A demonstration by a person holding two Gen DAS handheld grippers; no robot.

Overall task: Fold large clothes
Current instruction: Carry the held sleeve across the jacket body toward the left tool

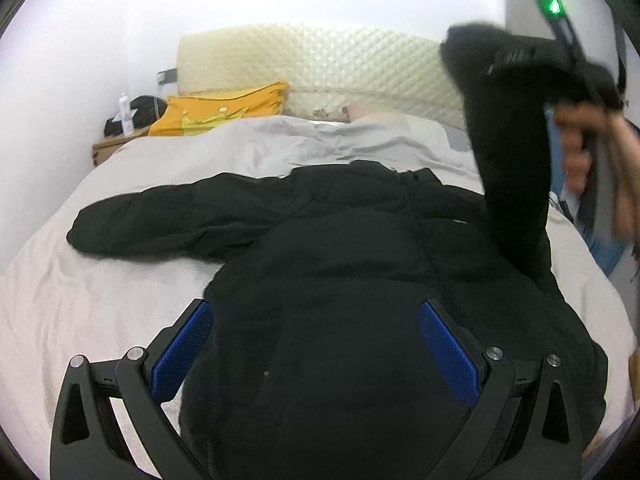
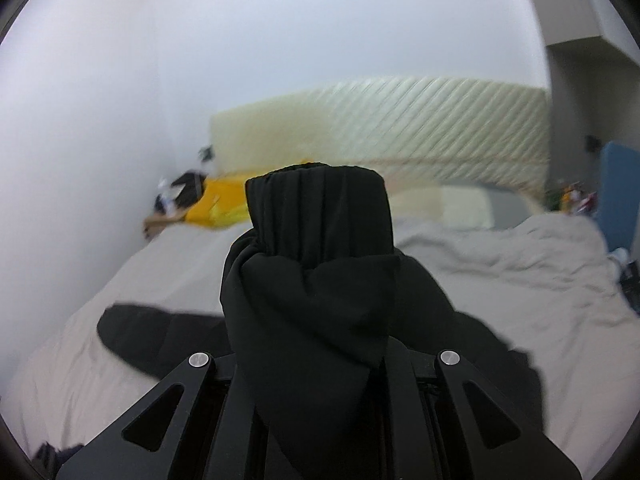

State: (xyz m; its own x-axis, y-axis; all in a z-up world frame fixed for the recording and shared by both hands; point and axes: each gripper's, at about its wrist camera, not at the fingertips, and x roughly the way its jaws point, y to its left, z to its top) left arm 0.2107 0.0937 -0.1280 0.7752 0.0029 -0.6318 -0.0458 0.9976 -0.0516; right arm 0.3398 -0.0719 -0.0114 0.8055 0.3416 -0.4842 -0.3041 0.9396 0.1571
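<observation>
A black puffer jacket (image 1: 360,264) lies spread on the grey bed (image 1: 120,280), collar toward the headboard, its left sleeve (image 1: 168,216) stretched out flat. My left gripper (image 1: 316,344) is open, blue pads apart, hovering over the jacket's lower body. My right gripper (image 1: 532,60) is shut on the jacket's right sleeve (image 1: 508,152) and holds it lifted high above the bed at the right. In the right wrist view the sleeve cuff (image 2: 320,216) bunches out of my shut right gripper (image 2: 320,360); the left sleeve (image 2: 160,332) lies below.
A cream quilted headboard (image 1: 340,64) stands at the far end, with a yellow cushion (image 1: 224,108) and dark things on a small table (image 1: 116,148) at the far left. A white wall (image 1: 60,80) runs along the left. Blue items (image 2: 616,192) stand right of the bed.
</observation>
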